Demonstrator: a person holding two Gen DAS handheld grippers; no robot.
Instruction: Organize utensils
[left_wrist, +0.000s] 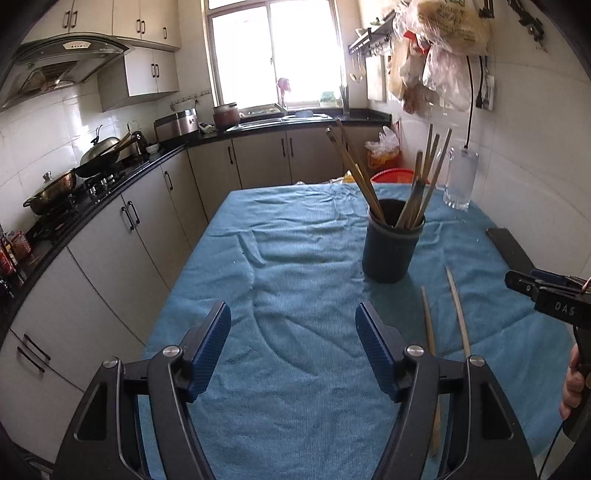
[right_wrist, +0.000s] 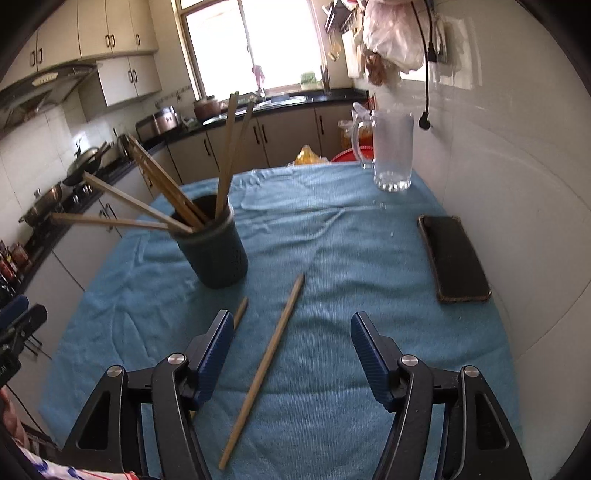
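From the left wrist we find the left gripper (left_wrist: 291, 347) spread and empty above a blue cloth (left_wrist: 295, 258) covering the table. A dark holder (left_wrist: 391, 247) of chopsticks (left_wrist: 424, 184) stands ahead; kitchen cabinets (left_wrist: 122, 236) and a stove line the left.

From the right wrist, the right gripper (right_wrist: 291, 350) is spread over one loose chopstick (right_wrist: 266, 369); another (right_wrist: 241, 309) lies beside its left finger. A phone (right_wrist: 454, 254) and glass mug (right_wrist: 391, 151) sit near the tiled wall.
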